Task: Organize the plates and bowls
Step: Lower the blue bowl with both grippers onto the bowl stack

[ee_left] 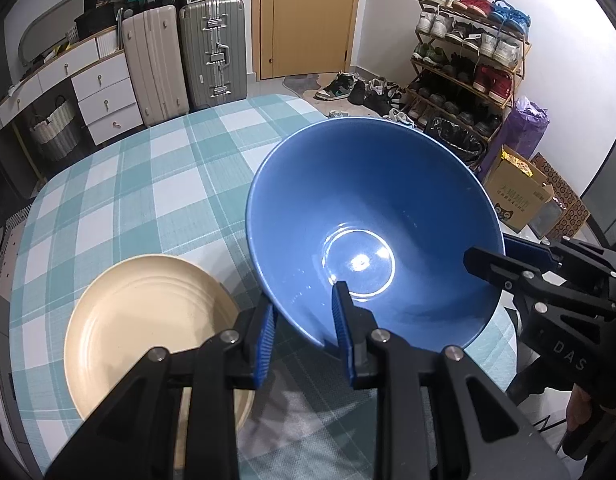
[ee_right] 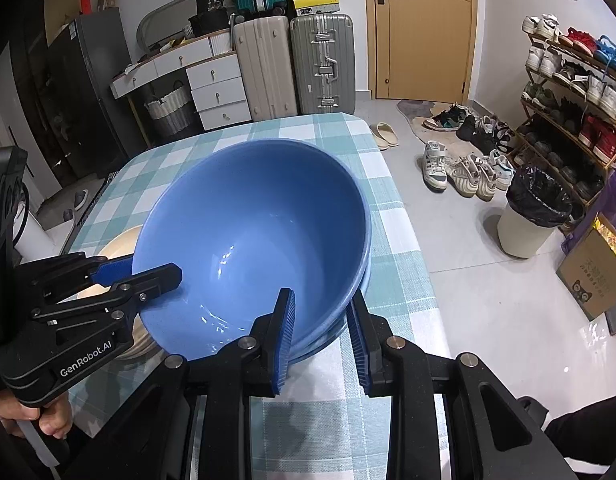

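1. Left wrist view: the left gripper [ee_left: 303, 320] pinches the near rim of a blue bowl [ee_left: 372, 216], one blue pad [ee_left: 342, 320] inside the wall and the other outside. The bowl tilts, its far rim raised over the checked tablecloth [ee_left: 147, 176].
2. Same view: the right gripper [ee_left: 504, 254] clamps the bowl's right rim, at the table's right edge.
3. Same view: a beige plate [ee_left: 143, 328] lies flat just left of the bowl, partly hidden behind the left gripper's fingers. Beyond plate and bowl the cloth runs bare to the rounded far edge.
4. Same view: past that edge stand two suitcases [ee_left: 183, 56]; a shoe rack [ee_left: 468, 60] lines the right wall.
5. Right wrist view: the right gripper [ee_right: 322, 332] is pressed onto the bowl's [ee_right: 259, 224] near rim, one pad inside and one outside. More blue rims show under the bowl here, so it appears to sit on a stack; how many I cannot tell.
6. Same view: the left gripper [ee_right: 135, 272] grips the bowl's left rim, a person's hand [ee_right: 31, 416] on its handle. The plate [ee_right: 119, 240] peeks out behind it.
7. Same view: the table's right edge runs just right of the bowl; open grey floor [ee_right: 468, 280] lies beyond, with a lined bin [ee_right: 532, 216] and loose shoes.
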Available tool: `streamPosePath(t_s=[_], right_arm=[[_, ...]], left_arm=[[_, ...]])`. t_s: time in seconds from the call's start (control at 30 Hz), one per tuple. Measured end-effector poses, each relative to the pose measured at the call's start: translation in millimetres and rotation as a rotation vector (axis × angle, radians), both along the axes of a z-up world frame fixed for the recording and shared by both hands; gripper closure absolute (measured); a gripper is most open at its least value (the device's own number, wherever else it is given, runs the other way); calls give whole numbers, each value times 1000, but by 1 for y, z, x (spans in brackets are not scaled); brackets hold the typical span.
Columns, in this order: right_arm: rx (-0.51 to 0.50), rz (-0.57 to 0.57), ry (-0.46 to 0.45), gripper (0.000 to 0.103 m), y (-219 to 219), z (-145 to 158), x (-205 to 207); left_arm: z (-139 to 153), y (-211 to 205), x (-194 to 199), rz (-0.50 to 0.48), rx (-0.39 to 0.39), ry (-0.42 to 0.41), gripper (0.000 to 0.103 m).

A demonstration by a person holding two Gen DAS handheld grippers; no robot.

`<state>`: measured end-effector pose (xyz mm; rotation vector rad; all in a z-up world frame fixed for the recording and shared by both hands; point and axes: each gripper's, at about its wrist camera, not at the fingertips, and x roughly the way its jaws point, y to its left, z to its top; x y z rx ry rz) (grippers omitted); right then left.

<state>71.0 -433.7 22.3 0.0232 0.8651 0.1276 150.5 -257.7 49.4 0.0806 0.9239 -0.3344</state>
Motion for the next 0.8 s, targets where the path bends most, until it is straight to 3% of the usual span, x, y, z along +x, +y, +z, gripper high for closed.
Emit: streamPosePath(t_s=[0.43,0.8], right_arm=[[-33,-6,5,77,4,-10,3],[-62,-13,0,77,6,-13,2]], left_arm=[[-10,-8,-1,4,74,-32,77],[-11,-8,0,3,81,-36,77]])
